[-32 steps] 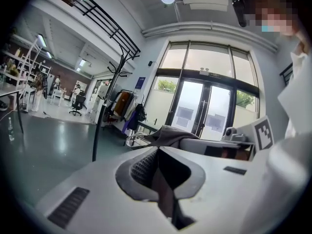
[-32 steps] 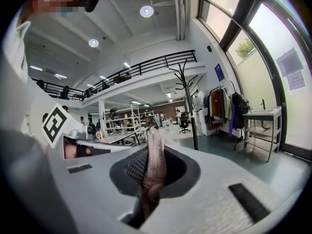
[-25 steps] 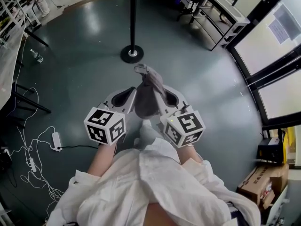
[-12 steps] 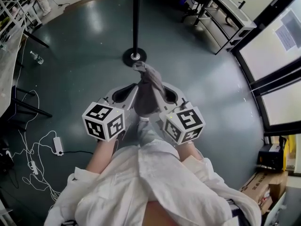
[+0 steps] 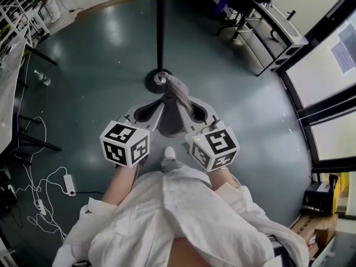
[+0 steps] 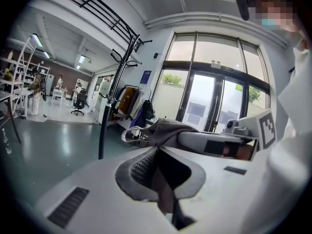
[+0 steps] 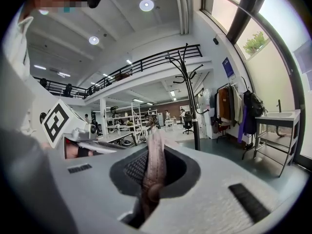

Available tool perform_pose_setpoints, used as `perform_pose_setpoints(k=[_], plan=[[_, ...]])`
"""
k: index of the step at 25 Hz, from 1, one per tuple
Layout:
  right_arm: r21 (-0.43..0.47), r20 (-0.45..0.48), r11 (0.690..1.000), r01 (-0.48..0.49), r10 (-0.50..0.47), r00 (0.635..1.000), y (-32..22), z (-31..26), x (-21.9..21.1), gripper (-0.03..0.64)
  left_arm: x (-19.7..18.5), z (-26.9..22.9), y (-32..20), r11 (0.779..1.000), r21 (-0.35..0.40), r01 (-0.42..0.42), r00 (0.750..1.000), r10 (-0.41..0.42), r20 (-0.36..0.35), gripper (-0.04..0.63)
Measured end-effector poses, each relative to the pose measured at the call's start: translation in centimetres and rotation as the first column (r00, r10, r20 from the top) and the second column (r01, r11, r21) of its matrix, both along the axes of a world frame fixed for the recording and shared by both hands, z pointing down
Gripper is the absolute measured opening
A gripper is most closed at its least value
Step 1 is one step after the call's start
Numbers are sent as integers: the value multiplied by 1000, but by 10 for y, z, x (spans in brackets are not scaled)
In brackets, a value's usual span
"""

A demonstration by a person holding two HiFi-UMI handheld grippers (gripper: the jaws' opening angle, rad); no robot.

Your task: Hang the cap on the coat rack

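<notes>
2 grips share the grey cap (image 5: 176,105): the left gripper (image 5: 158,108) and the right gripper (image 5: 193,108) are each clamped on a fold of its fabric. They hold it between them, raised in front of the person, probably so its opening can be spread over a hook. Just beyond stands the coat rack (image 5: 161,32), its round base (image 5: 153,82) partly behind the cap. Its hooks (image 7: 186,66) sit high, so a lift seems needed. Floor cables (image 5: 33,166) lie well left and a metal bench (image 5: 267,21) well right, neither in the path.
</notes>
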State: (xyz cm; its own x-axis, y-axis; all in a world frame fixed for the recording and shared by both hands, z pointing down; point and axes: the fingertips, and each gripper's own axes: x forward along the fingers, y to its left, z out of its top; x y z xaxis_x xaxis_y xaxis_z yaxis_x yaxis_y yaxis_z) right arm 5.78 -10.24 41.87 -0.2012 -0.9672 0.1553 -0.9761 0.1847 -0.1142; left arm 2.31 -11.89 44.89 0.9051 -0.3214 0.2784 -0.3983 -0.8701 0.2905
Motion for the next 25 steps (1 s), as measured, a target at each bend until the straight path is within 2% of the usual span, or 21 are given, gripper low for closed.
perform_pose_setpoints(k=[12,25], plan=[[-12,-25,1000,22,-22,999,-85,2,50,14,52,-2,-87,999,39,23,1000,-23,7,17],[-45,-8,998,43,-44,999,-134,22,89,14,91,19,-136,999,2,44,999,-44,9,17]])
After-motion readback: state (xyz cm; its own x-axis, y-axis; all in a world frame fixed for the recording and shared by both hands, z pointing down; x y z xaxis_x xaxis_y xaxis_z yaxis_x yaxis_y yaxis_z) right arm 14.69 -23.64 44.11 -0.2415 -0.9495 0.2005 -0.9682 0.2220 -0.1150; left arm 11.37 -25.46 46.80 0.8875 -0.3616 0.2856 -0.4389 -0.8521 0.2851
